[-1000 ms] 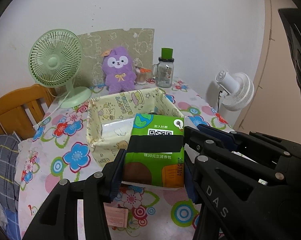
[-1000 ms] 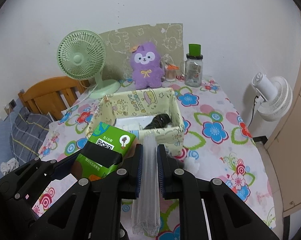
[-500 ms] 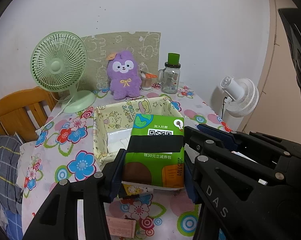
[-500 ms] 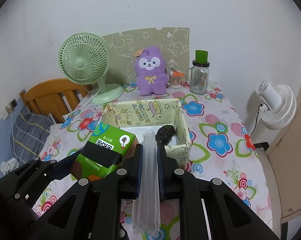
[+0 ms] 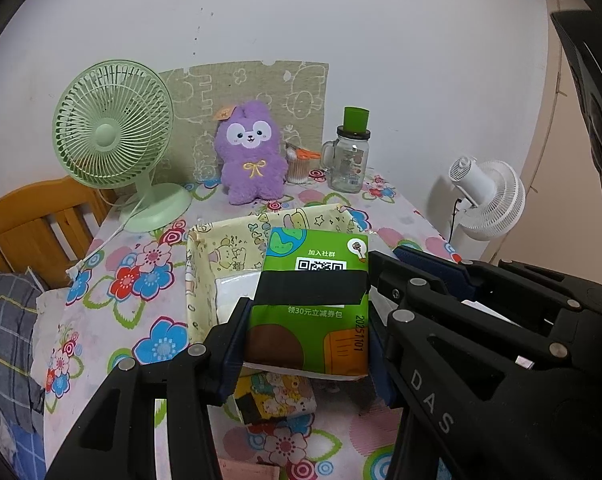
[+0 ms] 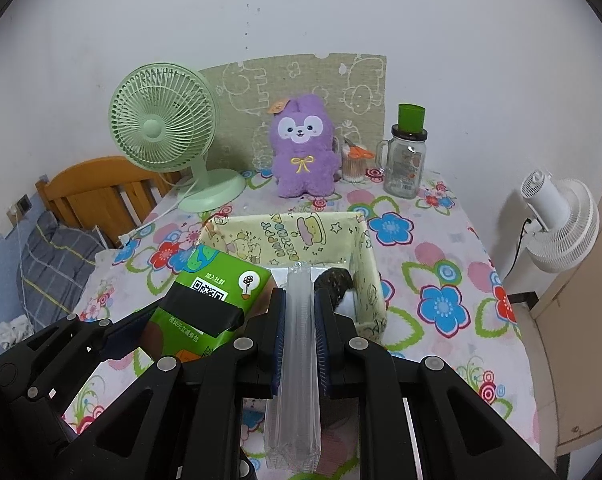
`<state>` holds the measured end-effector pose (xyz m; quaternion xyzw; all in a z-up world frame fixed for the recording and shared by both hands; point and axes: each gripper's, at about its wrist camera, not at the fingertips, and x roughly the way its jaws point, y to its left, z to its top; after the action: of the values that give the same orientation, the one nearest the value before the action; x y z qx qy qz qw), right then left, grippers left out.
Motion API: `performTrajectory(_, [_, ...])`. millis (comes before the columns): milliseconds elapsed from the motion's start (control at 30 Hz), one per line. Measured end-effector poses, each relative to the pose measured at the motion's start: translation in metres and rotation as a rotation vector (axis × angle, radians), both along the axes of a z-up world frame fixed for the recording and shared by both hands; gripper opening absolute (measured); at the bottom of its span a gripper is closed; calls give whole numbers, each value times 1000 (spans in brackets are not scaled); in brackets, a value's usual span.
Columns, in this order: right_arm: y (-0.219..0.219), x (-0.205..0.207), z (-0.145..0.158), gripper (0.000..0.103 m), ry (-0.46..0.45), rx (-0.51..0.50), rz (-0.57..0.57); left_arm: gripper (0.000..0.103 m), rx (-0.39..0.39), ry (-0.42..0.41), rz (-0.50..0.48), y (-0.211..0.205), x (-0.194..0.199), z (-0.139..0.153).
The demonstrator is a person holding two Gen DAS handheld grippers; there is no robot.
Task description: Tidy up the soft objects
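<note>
Setting: floral-clothed surface (image 6: 441, 240) against a pale wall, with a green desk fan (image 6: 163, 132), a purple plush toy (image 6: 303, 148) and a glass jar (image 6: 407, 160) along the back edge; a white fan (image 6: 557, 224) stands off to the side.
Container: yellow cartoon-print fabric bin (image 6: 285, 232), open-topped, mid-surface.
Already stowed: a white packet (image 5: 231, 292) and a dark rolled item (image 6: 335, 280) lie inside the bin.
In hand, left: left hand-held gripper (image 5: 307, 344) clamped on a green tissue pack (image 5: 313, 304), held above the bin's near edge.
In hand, right: right hand-held gripper (image 6: 299, 344) closed tight on a clear plastic sleeve (image 6: 297, 352), over the bin's near wall.
Remaining: both carried items not yet in the bin; a small cartoon-print pack (image 5: 277, 398) lies on the cloth below the tissue pack.
Progress: judged roughly midway.
Tissue pack, appearance: soft green wrapper, QR code, black band across the middle, orange and brown shapes below.
</note>
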<state>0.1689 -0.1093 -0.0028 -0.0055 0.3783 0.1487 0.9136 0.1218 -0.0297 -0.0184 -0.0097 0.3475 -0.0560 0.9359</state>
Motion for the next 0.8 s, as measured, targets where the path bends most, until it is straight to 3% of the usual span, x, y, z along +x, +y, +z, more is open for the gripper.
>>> performTrajectory(800, [10,51,-3,17,18,4,14,54,-4,20,19,11,50,0])
